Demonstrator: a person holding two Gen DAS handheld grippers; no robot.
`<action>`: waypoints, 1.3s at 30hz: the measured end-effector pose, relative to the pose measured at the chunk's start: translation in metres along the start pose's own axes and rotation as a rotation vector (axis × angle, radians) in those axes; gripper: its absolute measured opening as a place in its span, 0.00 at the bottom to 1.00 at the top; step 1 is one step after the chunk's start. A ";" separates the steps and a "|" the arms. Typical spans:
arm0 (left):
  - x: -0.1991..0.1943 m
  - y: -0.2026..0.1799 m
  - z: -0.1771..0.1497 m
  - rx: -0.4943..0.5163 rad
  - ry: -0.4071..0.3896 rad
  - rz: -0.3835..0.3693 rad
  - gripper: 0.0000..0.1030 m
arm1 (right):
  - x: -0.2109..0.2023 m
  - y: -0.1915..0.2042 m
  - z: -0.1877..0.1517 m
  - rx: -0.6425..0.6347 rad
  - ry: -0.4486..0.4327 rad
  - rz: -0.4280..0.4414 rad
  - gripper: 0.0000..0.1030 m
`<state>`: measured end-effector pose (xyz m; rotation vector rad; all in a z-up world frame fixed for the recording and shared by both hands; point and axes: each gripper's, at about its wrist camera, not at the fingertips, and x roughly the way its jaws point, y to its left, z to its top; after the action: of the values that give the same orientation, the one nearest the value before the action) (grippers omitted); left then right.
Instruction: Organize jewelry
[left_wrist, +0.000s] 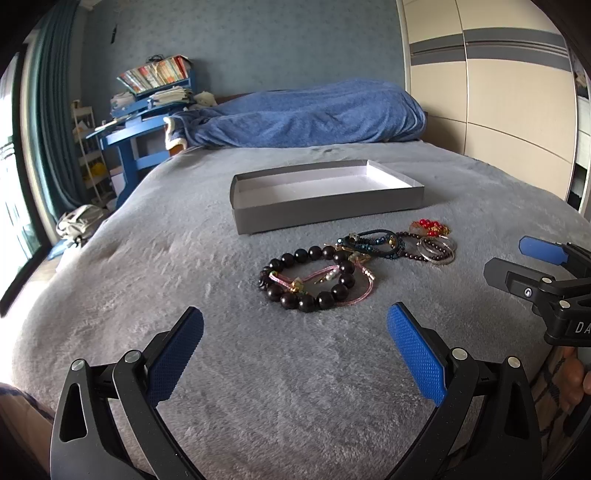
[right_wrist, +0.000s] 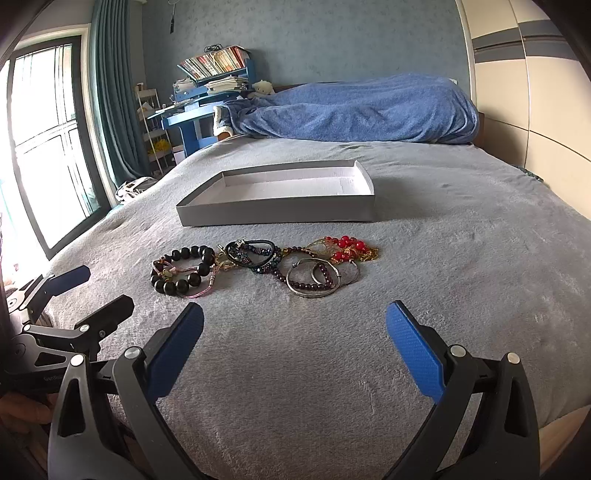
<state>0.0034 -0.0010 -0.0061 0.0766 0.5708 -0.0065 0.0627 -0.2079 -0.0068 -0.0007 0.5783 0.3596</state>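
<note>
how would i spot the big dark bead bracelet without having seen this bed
On the grey bed cover, just in front of the shallow grey box, lies a row of jewelry. The dark bead bracelet is at its left end, with the largest beads.

**Bed and its load**

Covered by a grey plush blanket (right_wrist: 424, 229). Bearing a shallow grey box (right_wrist: 277, 214), open and white inside, lying mid-bed. Just before it, a row of jewelry (right_wrist: 258, 267): dark bead bracelet (right_wrist: 183, 284), pink cord, silver bangles (right_wrist: 314, 291), red beads (right_wrist: 347, 243). Farther back, a rumpled blue quilt (right_wrist: 362, 110).
</note>
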 end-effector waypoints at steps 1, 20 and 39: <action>0.000 0.000 0.000 0.001 0.002 0.002 0.96 | 0.000 0.000 0.000 0.000 0.000 0.000 0.95; 0.002 0.000 0.000 -0.001 0.016 0.001 0.96 | 0.003 0.001 0.000 0.007 0.007 0.002 0.95; 0.019 0.009 0.023 -0.020 0.051 -0.017 0.96 | 0.009 -0.004 0.002 0.030 0.023 0.003 0.95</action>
<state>0.0316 0.0062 0.0036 0.0522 0.6227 -0.0150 0.0720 -0.2080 -0.0105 0.0250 0.6061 0.3545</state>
